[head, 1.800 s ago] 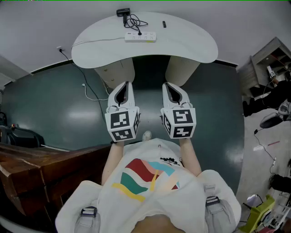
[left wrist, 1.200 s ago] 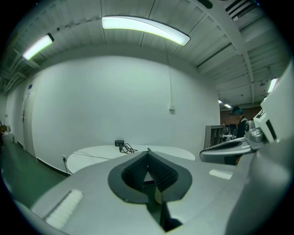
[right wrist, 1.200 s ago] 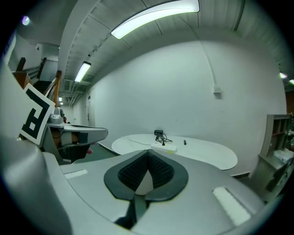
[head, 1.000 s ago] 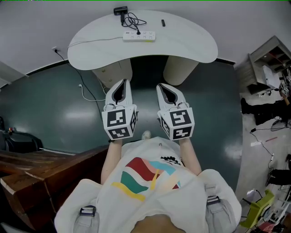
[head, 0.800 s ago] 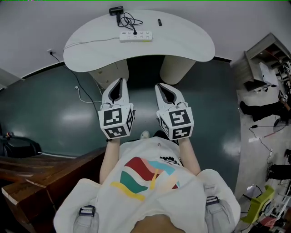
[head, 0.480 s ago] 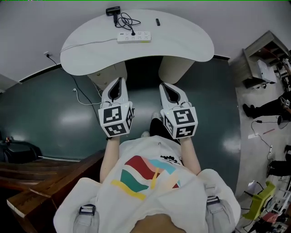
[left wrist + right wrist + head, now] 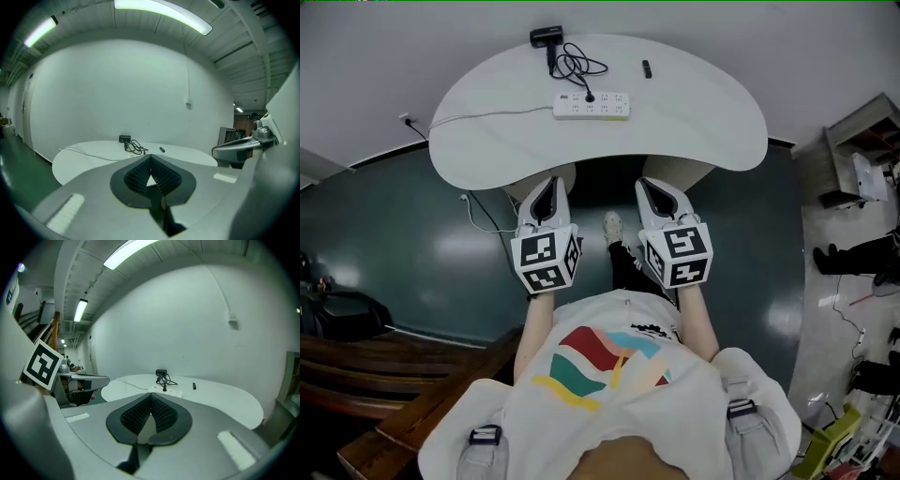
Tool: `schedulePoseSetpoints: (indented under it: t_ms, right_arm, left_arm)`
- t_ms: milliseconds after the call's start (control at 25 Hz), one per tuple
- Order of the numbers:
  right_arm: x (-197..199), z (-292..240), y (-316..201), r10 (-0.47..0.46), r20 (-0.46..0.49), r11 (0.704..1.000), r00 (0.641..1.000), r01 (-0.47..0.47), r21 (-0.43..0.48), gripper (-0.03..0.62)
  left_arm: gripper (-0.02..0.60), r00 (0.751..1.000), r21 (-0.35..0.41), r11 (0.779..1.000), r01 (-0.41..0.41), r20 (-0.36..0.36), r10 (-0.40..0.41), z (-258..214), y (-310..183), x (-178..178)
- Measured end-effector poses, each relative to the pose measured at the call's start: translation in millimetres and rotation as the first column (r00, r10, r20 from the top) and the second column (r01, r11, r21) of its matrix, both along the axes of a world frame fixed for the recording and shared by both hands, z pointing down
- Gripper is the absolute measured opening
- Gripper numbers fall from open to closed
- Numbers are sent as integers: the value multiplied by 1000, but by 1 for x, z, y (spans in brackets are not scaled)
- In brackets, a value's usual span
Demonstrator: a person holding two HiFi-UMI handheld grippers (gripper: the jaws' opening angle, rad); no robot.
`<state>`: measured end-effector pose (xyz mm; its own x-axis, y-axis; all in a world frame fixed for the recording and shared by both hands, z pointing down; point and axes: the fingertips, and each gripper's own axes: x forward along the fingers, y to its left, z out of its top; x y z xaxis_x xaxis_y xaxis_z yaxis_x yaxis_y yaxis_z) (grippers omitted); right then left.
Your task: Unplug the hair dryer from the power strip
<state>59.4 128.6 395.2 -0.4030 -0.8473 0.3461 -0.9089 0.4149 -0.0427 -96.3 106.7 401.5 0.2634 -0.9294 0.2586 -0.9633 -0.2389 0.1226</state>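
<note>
Head view: a white, rounded table stands on a dark green floor against a pale wall. The power strip, white and oblong, lies flat on the table top, about midway between the near and far edges and slightly left of the centre. The hair dryer, black, lies at the far edge of the table, just beyond the power strip. Its black cord forms a loose coil between the two items and ends in a plug seated in a socket of the power strip, so the hair dryer is connected. A thin white cable runs from the left end of the power strip across the table top and off its left edge. A small dark object lies on the table to the right of the coil; its type cannot be determined. The left gripper and the right gripper are held side by side in front of the person, both pointing toward the table, with their tips at its near edge and well apart from the power strip and hair dryer. The left gripper view and the right gripper view each show the ribbed pads pressed together with nothing between them: both sets of jaws are closed and empty. A light-coloured shoe shows on the floor between the two grippers.
</note>
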Motion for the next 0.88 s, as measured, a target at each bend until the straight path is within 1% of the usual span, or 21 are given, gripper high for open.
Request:
schedulePoseSetpoints:
  t_ms: [120,240,360,480,600,720,880]
  right_arm:
    - [-1,0,-57,-33,4,999,999,33,-13,12]
    - [6,-2,-116,-44,-1,999,999,44,-20,12]
    - [10,-7,-164,-51,4,998,999,51,-23,12]
    - [11,-6,-200,-70,6,997,998,70,-34,12]
    - [13,-1,-231,-75,24,996,997,76,-51,12]
    - [13,4,-255,-87,59,993,994,91,-69,12]
    - [6,0,-285,-107,65,992,992,111,-60,12]
  left_arm:
    - [0,1000,-46,999,12,5,-12,16,-54,3]
    - [0,999,-49,999,21,28,-19,16,-108,10]
    - [0,999,-49,998,32,28,-30,10,-153,10]
    - [0,998,-76,995,63,22,-61,15,-189,6]
    - [0,997,-84,994,75,39,-72,17,-219,5]
    - [0,996,-77,994,79,52,-75,13,-245,5]
    - [0,996,-47,996,82,47,-80,-1,-273,1]
